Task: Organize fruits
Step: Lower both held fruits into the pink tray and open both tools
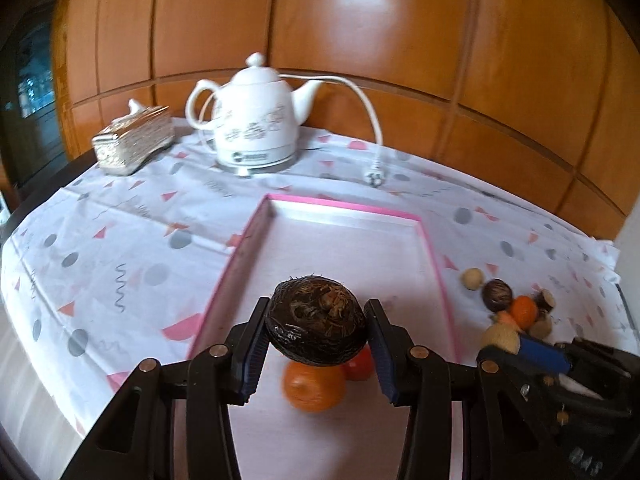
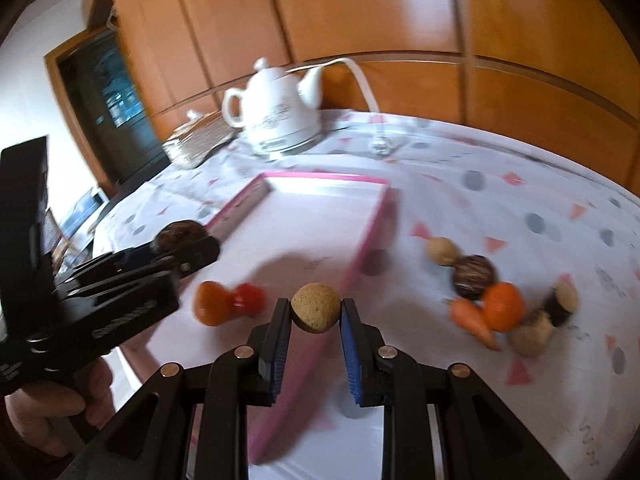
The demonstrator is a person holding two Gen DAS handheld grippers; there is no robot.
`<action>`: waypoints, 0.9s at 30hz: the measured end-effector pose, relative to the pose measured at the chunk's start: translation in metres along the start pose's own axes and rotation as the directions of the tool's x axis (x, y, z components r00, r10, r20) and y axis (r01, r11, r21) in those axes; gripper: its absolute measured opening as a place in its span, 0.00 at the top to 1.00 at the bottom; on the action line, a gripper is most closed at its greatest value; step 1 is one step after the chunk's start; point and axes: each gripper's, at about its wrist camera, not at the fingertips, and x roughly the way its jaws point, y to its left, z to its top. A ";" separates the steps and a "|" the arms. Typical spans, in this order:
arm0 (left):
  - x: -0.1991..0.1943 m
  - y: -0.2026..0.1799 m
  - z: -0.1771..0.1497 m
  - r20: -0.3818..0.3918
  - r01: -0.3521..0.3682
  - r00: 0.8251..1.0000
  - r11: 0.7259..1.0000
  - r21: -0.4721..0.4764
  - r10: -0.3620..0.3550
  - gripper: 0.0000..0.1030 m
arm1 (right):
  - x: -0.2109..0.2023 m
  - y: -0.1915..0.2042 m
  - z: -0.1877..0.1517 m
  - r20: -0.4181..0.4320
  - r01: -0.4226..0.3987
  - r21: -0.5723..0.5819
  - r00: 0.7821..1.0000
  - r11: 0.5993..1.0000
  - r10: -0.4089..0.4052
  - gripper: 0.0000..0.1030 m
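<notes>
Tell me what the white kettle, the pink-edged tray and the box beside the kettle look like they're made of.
White kettle: probably glazed ceramic, glossy with a printed floral pattern. Pink-edged tray: looks like cardboard, thin straight walls, matte pale inside. Box: shiny metallic or silver-coated, embossed surface that glints; too blurred to tell which.

Two oranges (image 2: 503, 306), three tan balls (image 2: 315, 307), two dark fruits (image 1: 316, 320), one carrot (image 2: 472, 318), one red fruit (image 2: 250, 298), one tray (image 1: 344, 204), one kettle (image 1: 256, 120).
</notes>
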 end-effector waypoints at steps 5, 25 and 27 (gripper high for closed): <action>0.007 0.015 -0.001 -0.011 -0.032 0.999 0.999 -0.026 0.031 0.55 | 0.017 0.030 0.002 -0.027 -0.020 -0.063 0.999 0.998 0.018 0.76; -0.005 0.024 -0.001 0.018 -0.054 0.998 0.997 -0.052 0.055 0.42 | 0.029 0.050 0.003 -0.027 0.052 -0.074 0.998 0.996 -0.054 0.64; -0.004 0.022 -0.004 0.009 -0.057 0.998 0.997 -0.051 0.057 0.41 | 0.028 0.048 0.001 -0.017 0.075 -0.071 0.997 0.995 -0.077 0.63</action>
